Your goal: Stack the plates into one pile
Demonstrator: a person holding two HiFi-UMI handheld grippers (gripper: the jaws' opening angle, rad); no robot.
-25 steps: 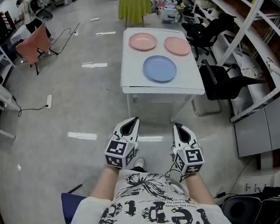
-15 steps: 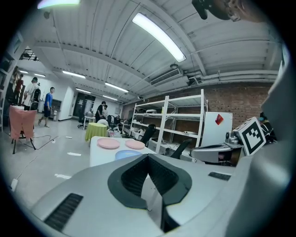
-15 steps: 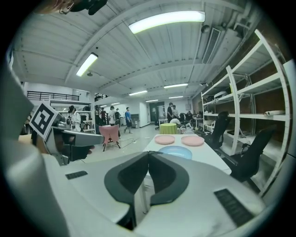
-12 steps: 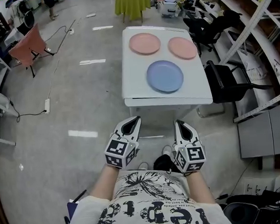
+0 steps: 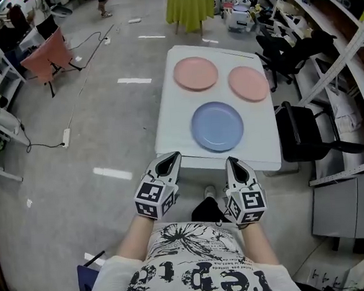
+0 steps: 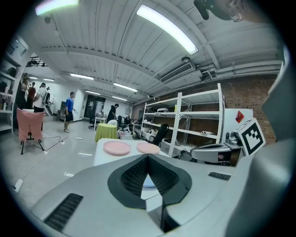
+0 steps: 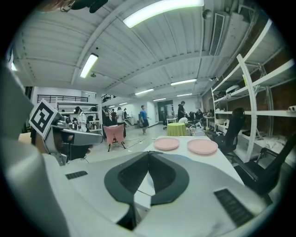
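**Three plates lie apart, both grippers closed and empty**

The blue plate (image 5: 217,126) lies flat, face up, straight ahead of both grippers and nearest to them. It is round, so it has no long axis. Beyond it are the left pink plate (image 5: 195,73) and the right pink plate (image 5: 248,83), side by side and not touching, on the white table (image 5: 171,121). The left gripper (image 5: 170,157) and the right gripper (image 5: 232,163) have their jaws together and hold nothing. They are short of the table, probably because no plate is within reach yet.

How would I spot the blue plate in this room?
Find the white table in the middle of the grey floor, right ahead of the person. Three plates lie apart on it; the blue plate is nearest the person. Only it is blue: the left pink plate and right pink plate lie beyond.
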